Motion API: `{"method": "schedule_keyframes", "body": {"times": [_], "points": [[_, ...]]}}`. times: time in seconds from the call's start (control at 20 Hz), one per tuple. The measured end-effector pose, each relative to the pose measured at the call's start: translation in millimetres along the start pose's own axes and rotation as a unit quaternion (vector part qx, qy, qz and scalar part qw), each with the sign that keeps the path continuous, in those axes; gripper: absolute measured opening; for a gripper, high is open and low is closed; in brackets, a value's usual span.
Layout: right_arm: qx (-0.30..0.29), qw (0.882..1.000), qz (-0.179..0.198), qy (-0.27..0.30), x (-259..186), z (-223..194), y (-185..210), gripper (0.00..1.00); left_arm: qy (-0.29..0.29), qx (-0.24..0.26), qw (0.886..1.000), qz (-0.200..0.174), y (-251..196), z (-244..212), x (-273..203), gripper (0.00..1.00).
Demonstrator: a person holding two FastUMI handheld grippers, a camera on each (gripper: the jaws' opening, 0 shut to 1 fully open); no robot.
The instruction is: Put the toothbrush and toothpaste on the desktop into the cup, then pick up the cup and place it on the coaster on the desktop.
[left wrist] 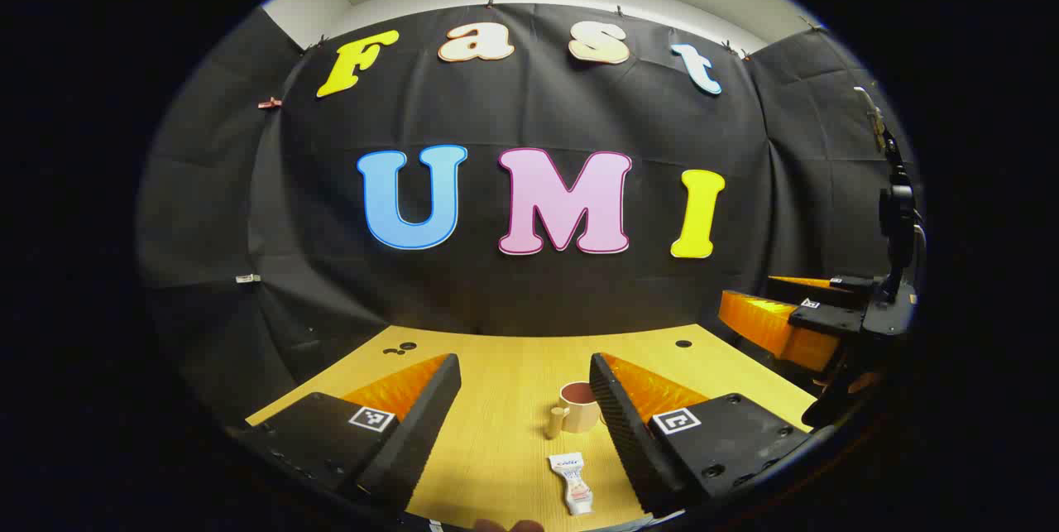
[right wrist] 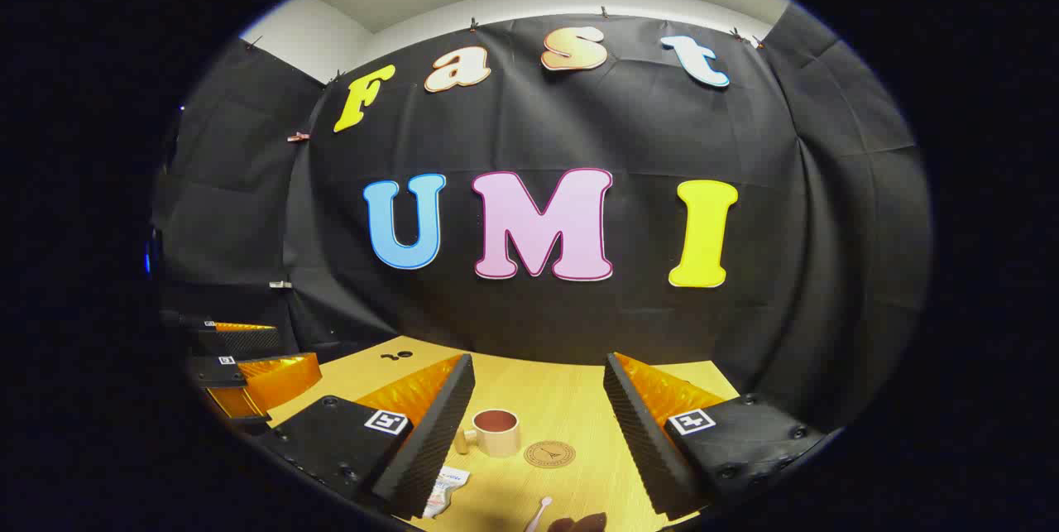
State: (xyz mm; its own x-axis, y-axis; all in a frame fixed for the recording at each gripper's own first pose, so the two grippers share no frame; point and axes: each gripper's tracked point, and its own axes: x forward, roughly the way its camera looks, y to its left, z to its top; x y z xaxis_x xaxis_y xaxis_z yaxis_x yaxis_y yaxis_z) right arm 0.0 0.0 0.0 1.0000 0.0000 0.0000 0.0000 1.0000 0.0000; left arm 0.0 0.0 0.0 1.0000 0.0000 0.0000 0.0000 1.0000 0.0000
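A beige cup with a dark red inside stands upright on the wooden desktop, handle to its left. A white toothpaste tube lies flat nearer the front. The toothbrush lies at the front edge, partly cut off. A round cork coaster sits just right of the cup. My left gripper is open above the desktop, with the tube and cup showing between its fingers. My right gripper is open too, framing the cup and coaster. Neither holds anything.
The right gripper shows at the right edge of the left gripper view, and the left gripper at the left edge of the right gripper view. Small dark holes mark the desktop's back. The black cloth wall stands close behind.
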Motion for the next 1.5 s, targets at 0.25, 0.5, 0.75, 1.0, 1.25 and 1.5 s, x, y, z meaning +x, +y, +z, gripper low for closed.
{"method": "schedule_keyframes", "body": {"times": [0.25, 0.5, 0.75, 1.0, 1.25, 1.5], "points": [[0.0, 1.0, -0.01, 0.001, -4, 1, -4, 1.0, 0.003, -0.003, 1.0, -0.011, -2, -5, 7, 0.97], [-0.003, 0.999, -0.031, -0.006, -9, 5, -13, 0.97, 0.005, -0.003, 0.999, -0.034, -10, -10, 15, 0.97], [0.002, 0.999, -0.052, -0.013, -4, 6, -22, 0.97, 0.03, 0.01, 0.998, -0.063, -19, -35, 24, 0.97], [0.016, 0.998, -0.058, 0.002, 4, -7, -32, 0.97, 0.127, 0.009, 0.989, -0.073, -33, -105, 37, 0.98], [0.018, 0.997, -0.055, 0.041, 3, -34, -45, 0.97, 0.268, -0.02, 0.961, -0.073, -55, -189, 47, 0.98], [0.01, 0.996, -0.059, 0.062, -3, -47, -68, 0.97, 0.368, -0.053, 0.927, -0.047, -64, -250, 57, 0.92]]}}
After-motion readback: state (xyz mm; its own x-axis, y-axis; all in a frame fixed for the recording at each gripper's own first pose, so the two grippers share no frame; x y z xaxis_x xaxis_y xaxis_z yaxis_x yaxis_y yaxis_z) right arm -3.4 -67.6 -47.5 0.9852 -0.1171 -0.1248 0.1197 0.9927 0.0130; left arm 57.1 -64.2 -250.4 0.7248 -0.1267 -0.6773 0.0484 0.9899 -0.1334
